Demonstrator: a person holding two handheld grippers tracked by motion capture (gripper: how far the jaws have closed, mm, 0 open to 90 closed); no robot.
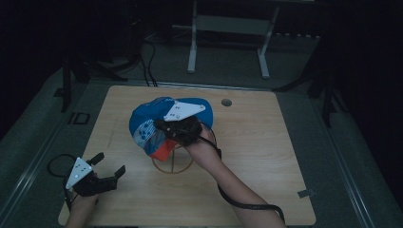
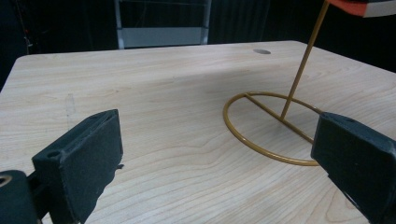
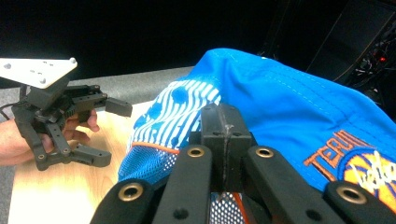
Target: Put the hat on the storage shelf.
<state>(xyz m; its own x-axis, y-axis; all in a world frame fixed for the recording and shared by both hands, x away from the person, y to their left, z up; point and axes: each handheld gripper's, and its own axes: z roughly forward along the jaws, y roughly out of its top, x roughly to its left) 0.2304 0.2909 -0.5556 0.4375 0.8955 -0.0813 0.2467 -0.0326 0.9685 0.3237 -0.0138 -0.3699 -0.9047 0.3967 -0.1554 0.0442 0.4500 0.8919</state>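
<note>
The fingers (image 2: 77, 161) of the left gripper (image 1: 107, 167) stand wide apart with nothing between them, low over the near left corner of the table (image 1: 266, 156). The person's left hand (image 1: 81, 204) holds that gripper near the table's front edge, its grey plate on top and its cable looping off to the left. Seen from the right gripper view, the left gripper (image 3: 100, 130) shows the same gaping jaws, one finger (image 3: 117, 107) up and one down, with bare wood under it.

Farther in, around the middle of the table, a thin gold wire stand (image 1: 172, 164) rests on its ring base, and its slim rod (image 2: 303, 60) rises at a slant toward the cap above. The blue cap (image 1: 147, 118) sits over the top of that stand, its white-and-blue striped panel and orange-edged brim facing near and left. The right gripper (image 1: 164, 127) comes in from the right of the cap, and its fingers (image 3: 224, 135) are pressed tight together on the cap's fabric, by the striped panel (image 3: 180, 109). An orange logo (image 3: 355, 163) shows on the cap's blue side.

At the far right of the table lies a small round hole (image 1: 226, 102).
</note>
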